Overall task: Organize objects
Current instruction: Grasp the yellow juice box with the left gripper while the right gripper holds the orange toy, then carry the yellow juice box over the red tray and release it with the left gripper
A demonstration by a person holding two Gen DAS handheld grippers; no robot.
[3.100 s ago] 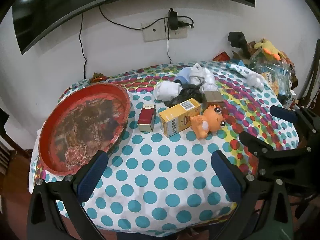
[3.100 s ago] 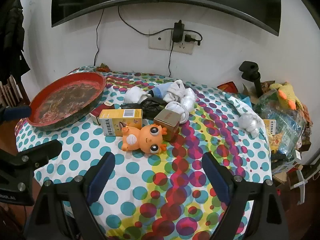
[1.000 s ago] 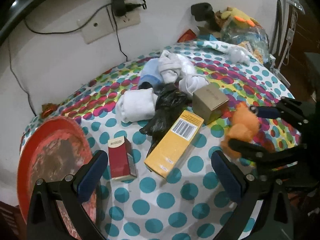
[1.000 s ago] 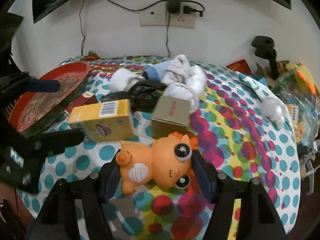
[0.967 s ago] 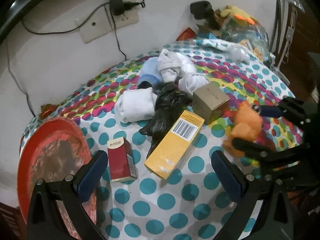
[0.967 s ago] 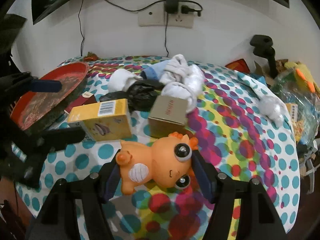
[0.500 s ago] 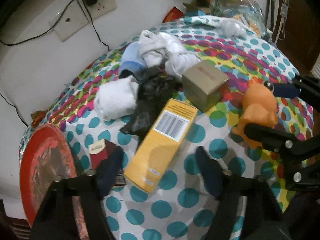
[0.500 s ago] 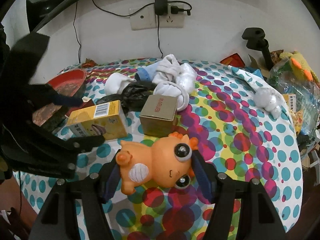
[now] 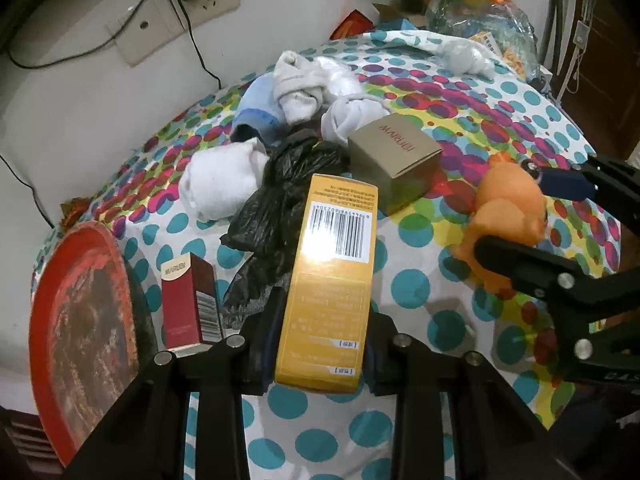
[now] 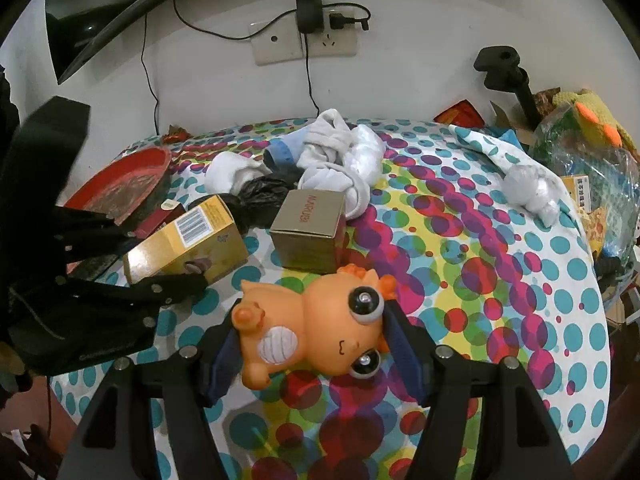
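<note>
A yellow box [image 9: 332, 272] with a barcode lies on the dotted tablecloth [image 9: 416, 292]. My left gripper [image 9: 320, 320] straddles its near end, jaws closing, and the pads press on both long sides. The right wrist view shows the same box [image 10: 188, 244] between the black left gripper [image 10: 136, 258] fingers. My right gripper [image 10: 312, 340] is shut on an orange big-eyed toy [image 10: 320, 332], held just above the cloth. From the left wrist the toy [image 9: 508, 208] appears at the right. A red round tray [image 9: 80, 312] sits at the left edge.
A small red box [image 9: 184, 300] stands beside the tray. Behind the yellow box lie a black plastic bag [image 9: 280, 200], a tan cube box [image 9: 396, 160] and several rolled socks [image 9: 312, 84]. A clear bag with a plush [image 10: 588, 152] crowds the right edge.
My left gripper came down and forward over the yellow box and its jaws closed from wide apart onto the box's sides. The right gripper kept the orange toy in place.
</note>
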